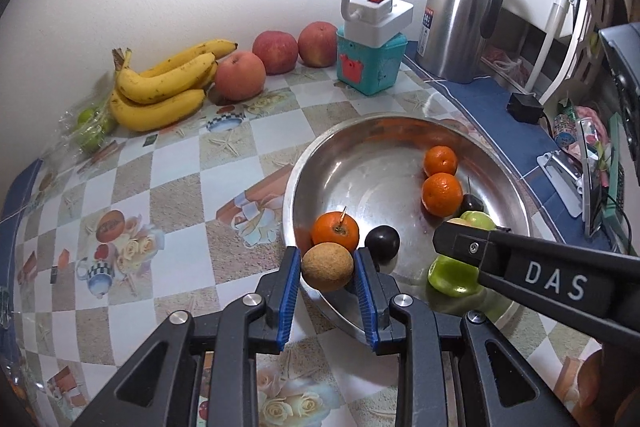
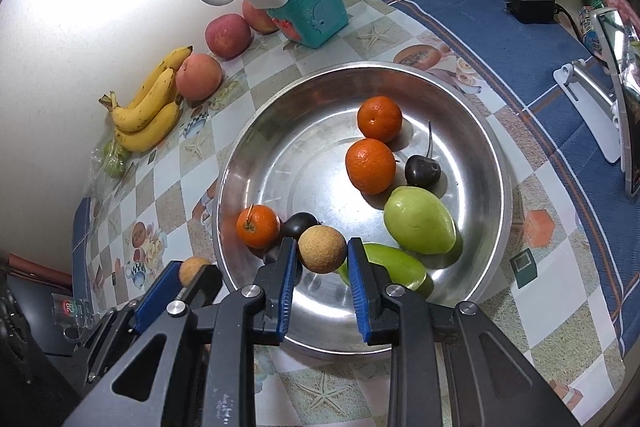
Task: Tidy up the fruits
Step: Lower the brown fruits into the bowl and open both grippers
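Note:
My left gripper (image 1: pixel 327 259) is shut on a small brown round fruit (image 1: pixel 327 269) just over the near rim of a steel bowl (image 1: pixel 291 187). My right gripper (image 2: pixel 322 247) is shut on a second brown round fruit (image 2: pixel 322 250) above the bowl (image 2: pixel 240 131). Three mandarins (image 2: pixel 370 166), dark plums (image 2: pixel 422 171) and green fruits (image 2: pixel 418 221) lie in the bowl. In the left wrist view the right gripper (image 1: pixel 442 235) reaches in from the right over a green fruit (image 1: pixel 452 279). In the right wrist view the left gripper (image 2: pixel 188 273) shows at lower left.
Bananas (image 1: pixel 160 91) and three apples (image 1: pixel 240 75) lie along the white wall, with a bag of green fruit (image 1: pixel 90 127) at the left. A teal box (image 1: pixel 370 61) carries a lamp and power strip. A steel kettle (image 1: pixel 456 15) stands behind on a blue cloth.

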`<state>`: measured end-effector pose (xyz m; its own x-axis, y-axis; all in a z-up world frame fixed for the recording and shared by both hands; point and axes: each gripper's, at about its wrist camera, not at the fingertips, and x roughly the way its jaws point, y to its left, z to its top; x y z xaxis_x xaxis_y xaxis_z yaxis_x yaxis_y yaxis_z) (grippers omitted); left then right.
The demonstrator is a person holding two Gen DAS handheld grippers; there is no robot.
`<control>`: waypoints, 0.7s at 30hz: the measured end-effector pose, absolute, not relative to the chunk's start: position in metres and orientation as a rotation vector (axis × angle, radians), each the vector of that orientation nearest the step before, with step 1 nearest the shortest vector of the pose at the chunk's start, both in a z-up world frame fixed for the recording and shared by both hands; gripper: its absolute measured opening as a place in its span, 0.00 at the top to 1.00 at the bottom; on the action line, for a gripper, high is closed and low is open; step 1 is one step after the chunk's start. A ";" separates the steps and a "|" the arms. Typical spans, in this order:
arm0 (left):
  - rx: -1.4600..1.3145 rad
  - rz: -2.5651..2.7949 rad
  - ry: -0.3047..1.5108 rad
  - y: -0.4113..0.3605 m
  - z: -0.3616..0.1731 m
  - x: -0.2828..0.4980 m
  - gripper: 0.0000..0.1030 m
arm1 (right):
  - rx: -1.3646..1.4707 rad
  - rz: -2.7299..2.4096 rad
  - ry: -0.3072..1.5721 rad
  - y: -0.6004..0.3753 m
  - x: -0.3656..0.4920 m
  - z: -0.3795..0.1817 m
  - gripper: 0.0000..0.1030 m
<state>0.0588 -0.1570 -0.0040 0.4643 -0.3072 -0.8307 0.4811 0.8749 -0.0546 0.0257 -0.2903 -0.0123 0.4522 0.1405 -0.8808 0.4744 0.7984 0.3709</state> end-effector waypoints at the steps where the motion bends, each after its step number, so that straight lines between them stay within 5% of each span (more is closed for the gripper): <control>1: 0.200 -0.487 0.976 -0.158 -0.005 0.059 0.71 | 0.644 -0.223 1.102 -0.290 0.026 -0.013 0.74; 9: 0.200 -0.489 0.989 -0.158 -0.011 0.061 0.70 | 0.626 -0.221 1.125 -0.286 0.032 -0.019 0.74; 16: 0.194 -0.486 1.000 -0.149 -0.007 0.052 0.62 | 0.601 -0.225 1.136 -0.283 0.029 -0.019 0.63; 18: 0.197 -0.461 1.018 -0.139 -0.006 0.047 0.45 | 0.604 -0.229 1.131 -0.283 0.026 -0.017 0.63; 21: 0.192 -0.387 1.037 -0.122 -0.003 0.043 0.35 | 0.596 -0.231 1.121 -0.278 0.016 -0.013 0.59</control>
<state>0.0433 -0.1224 -0.0034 0.4497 -0.2211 -0.8654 0.3999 0.9162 -0.0262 0.0163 -0.2785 -0.0131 0.4306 0.1180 -0.8948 0.4625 0.8225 0.3310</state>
